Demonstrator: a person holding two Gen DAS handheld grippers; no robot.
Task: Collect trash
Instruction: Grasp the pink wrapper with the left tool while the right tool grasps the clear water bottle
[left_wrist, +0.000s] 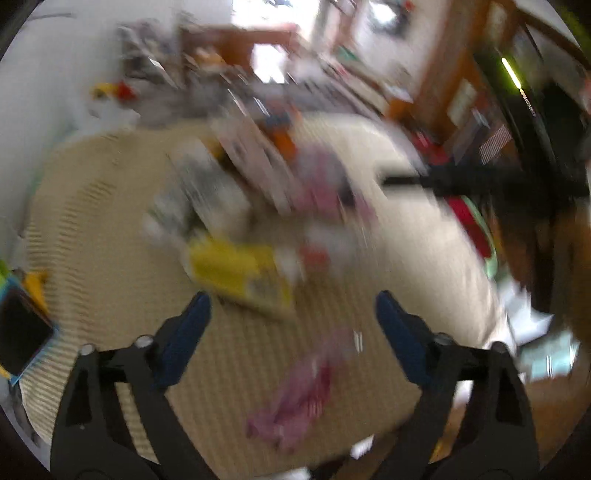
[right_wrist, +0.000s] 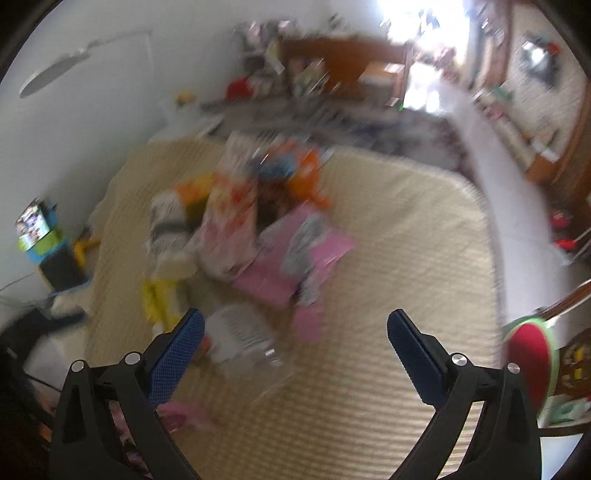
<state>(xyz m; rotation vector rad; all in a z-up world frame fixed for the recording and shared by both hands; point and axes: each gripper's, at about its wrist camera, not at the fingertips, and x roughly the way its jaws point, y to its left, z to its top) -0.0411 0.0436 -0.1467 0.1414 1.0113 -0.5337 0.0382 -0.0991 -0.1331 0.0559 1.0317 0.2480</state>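
Left gripper is spread wide with nothing between its 2 blue pads; right gripper likewise gapes empty. Both views are motion-blurred. Trash pile sits mid-mat on the beige ribbed mat: pink packaging, a yellow box, a clear plastic container just beside the right gripper's left pad. A pink wrapper lies between the left gripper's fingers, apart from the pile.

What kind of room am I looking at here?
Probably a lived-in bedroom: a wide bed with a beige quilted cover, wrappers and packets piled in a litter heap on it, and wooden furniture behind.
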